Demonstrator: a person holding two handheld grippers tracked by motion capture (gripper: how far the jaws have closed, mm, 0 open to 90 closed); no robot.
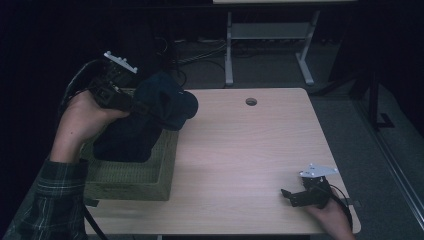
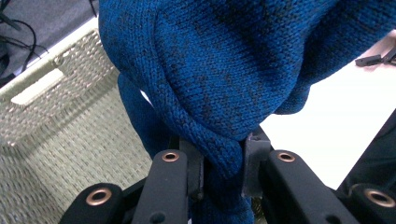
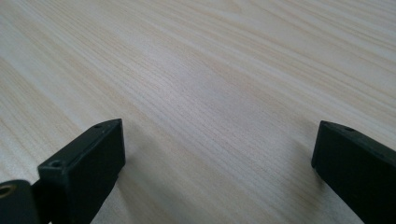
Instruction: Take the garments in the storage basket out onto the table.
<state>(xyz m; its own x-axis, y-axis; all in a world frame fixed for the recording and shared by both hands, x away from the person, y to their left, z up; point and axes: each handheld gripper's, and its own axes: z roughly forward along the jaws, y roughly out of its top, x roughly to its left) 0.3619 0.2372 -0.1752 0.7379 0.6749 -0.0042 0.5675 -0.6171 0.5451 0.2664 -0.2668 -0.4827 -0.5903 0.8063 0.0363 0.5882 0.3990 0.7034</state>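
no readable writing shows on anything. nearest, the right gripper (image 1: 289, 196) rests low on the pale wood-grain counter (image 1: 240, 150), its 2 black jaws spread wide with only bare counter between them. farther left, the left gripper (image 1: 134, 104) has its jaws pinched on a fold of the blue knitted garment (image 2: 224, 70), a chunky ribbed weave, lifted above the woven straw-coloured basket (image 1: 150, 182), its lower part hanging down inside.
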